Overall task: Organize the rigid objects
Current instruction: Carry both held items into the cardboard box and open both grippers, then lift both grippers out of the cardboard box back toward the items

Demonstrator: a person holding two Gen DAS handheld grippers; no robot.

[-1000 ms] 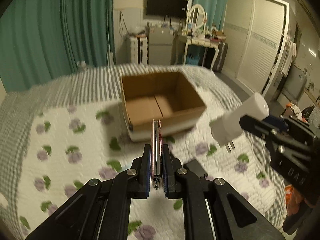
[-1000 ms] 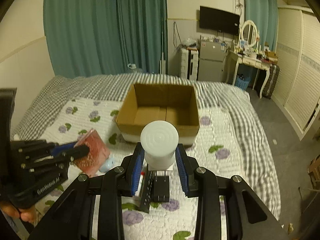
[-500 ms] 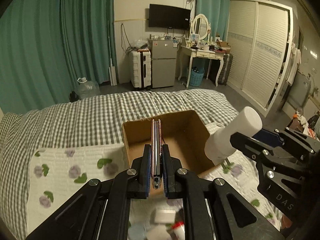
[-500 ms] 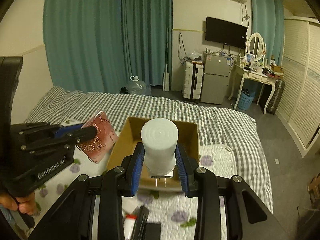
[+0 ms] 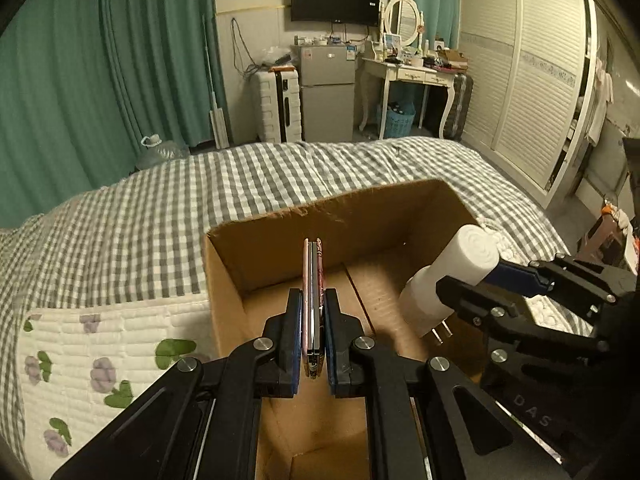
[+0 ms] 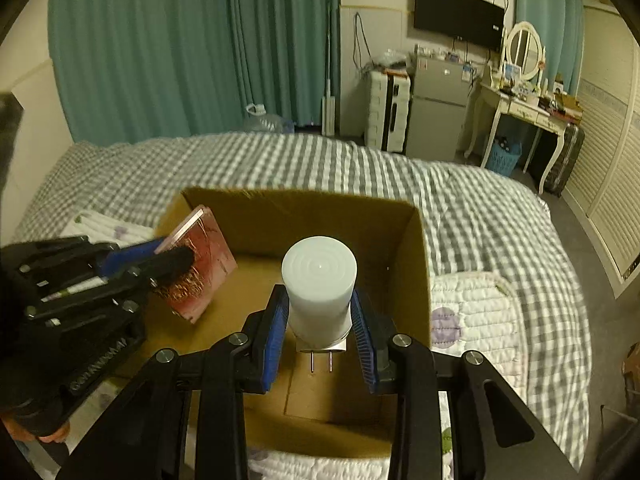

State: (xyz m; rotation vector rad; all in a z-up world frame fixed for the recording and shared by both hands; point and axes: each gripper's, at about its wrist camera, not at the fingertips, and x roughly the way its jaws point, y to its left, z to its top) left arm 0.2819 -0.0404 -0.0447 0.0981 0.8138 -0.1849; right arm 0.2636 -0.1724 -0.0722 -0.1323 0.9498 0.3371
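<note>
An open cardboard box [image 5: 248, 256] [image 6: 408, 248] sits on the bed. My left gripper [image 5: 312, 304] is shut on a thin pink phone with a red patterned case [image 5: 313, 280], held edge-on over the box's inside. The same phone [image 6: 204, 264] shows from the side in the right wrist view, over the box's left half, with the left gripper [image 6: 180, 258] on it. My right gripper [image 6: 319, 312] is shut on a white cylindrical plug-in device [image 6: 319, 284], prongs down, over the box's middle. In the left wrist view that device [image 5: 452, 276] hangs at the box's right side, held by the right gripper [image 5: 476, 280].
The bed has a grey checked cover [image 5: 160, 200] and a white floral quilt [image 5: 100, 352]. Behind stand teal curtains [image 6: 160, 48], a white suitcase [image 5: 278, 106], a small fridge [image 5: 326, 92], a dressing table [image 5: 412, 72] and a louvred wardrobe [image 5: 532, 80].
Both grippers have moved forward and down from above the quilt to over the open box, each carrying its object. The box now fills the lower middle of both views.
</note>
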